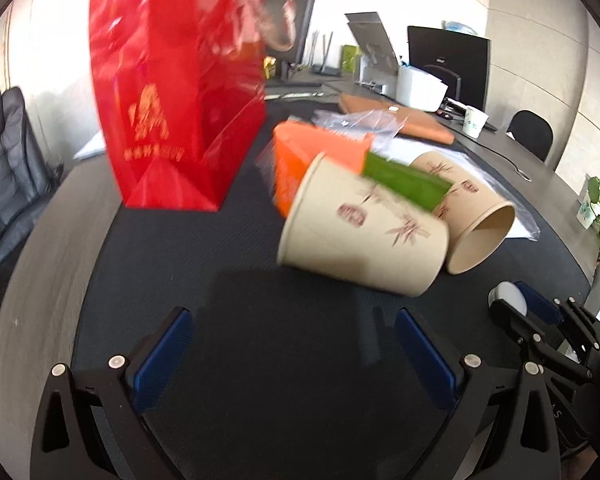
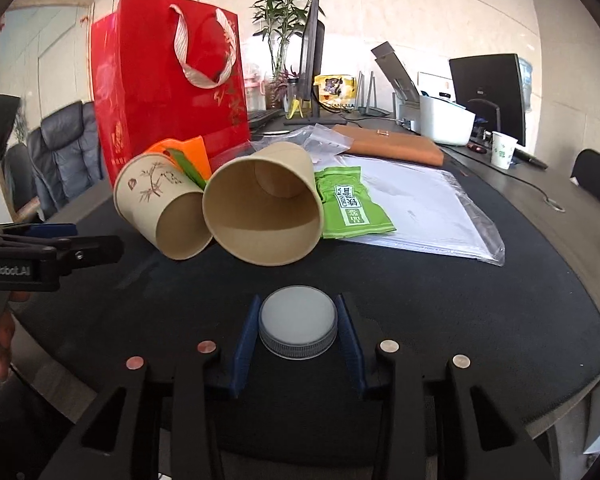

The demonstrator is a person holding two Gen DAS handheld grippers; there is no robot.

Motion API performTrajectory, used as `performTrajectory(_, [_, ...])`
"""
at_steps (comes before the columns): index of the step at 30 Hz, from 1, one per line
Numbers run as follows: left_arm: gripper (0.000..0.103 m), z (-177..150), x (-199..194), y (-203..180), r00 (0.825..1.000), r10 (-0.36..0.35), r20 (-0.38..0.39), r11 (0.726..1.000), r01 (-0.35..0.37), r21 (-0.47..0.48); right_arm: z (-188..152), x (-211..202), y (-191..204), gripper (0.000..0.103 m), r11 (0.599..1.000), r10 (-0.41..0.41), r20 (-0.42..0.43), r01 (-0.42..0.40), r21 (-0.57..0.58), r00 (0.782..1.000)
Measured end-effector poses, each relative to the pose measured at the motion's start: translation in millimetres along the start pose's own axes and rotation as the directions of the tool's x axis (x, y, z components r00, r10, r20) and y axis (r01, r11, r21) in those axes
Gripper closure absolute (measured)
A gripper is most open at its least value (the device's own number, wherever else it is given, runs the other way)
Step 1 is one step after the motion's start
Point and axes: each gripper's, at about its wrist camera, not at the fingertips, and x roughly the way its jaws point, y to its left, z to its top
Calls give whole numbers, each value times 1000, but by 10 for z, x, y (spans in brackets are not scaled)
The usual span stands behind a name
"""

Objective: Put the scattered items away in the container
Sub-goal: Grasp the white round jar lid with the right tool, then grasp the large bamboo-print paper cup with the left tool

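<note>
Right wrist view: my right gripper point(image 2: 297, 322) has its blue pads point(image 2: 244, 340) closed in on a round screw cap point(image 2: 297, 320), white top, ribbed grey rim. Both pads sit against the rim, so I read that as a grip. The cap is low over the black mat point(image 2: 460, 304); I can't tell whether it touches.

Beyond it, two beige paper cups lie on their sides, touching each other, mouths toward this camera. The left cup point(image 2: 160, 208) has a bamboo print; the right cup point(image 2: 264, 204) shows its empty inside. An orange packet point(image 2: 192, 152) and a thin green packet point(image 2: 188, 172) are wedged behind the left cup. A green tea sachet point(image 2: 352, 204) lies flat just beside the right cup, partly on a clear plastic sleeve of white paper point(image 2: 432, 216).

The red gift bag point(image 2: 164, 92) is the container. It stands upright behind the cups, near the mat's far left, striped handles up.

Left wrist view, somewhat blurred: my left gripper point(image 1: 294, 354) is wide open with nothing between the pads, hovering over bare mat short of the cups. The near cup point(image 1: 360, 236) lies ahead and right of it, the bag point(image 1: 176, 80) ahead and left. The right gripper with the cap point(image 1: 508, 296) shows at the lower right edge.
</note>
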Motion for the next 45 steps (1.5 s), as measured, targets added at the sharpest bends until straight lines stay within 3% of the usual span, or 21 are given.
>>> performTrajectory(13, [0, 147, 165, -362, 997, -72, -37, 983, 77, 169, -22, -21, -39, 60, 1000, 25, 8, -25, -6, 1000])
performTrajectory(16, [0, 178, 254, -415, 997, -48, -54, 980, 57, 192, -23, -24, -49, 60, 999, 33, 7, -32, -6, 999])
performTrajectory(23, [0, 227, 369, -428, 999, 6, -48, 978, 4, 208, -30, -29, -72, 60, 999, 50, 12, -50, -2, 999])
performTrajectory(31, [0, 332, 484, -413, 996, -24, -82, 979, 40, 201, -30, -24, -86, 60, 998, 59, 13, -59, -1, 998])
performTrajectory(32, [1, 334, 473, -405, 996, -33, -78, 980, 47, 192, -30, -25, -88, 60, 998, 60, 13, -60, -3, 998])
performTrajectory(33, [10, 339, 453, -396, 997, -48, -68, 981, 60, 182, -30, -25, -88, 60, 998, 60, 12, -60, -5, 998])
performTrajectory(45, [10, 360, 290, -340, 997, -64, -49, 991, 69, 114, 20, -12, -125, 60, 997, 70, -12, -69, 26, 997])
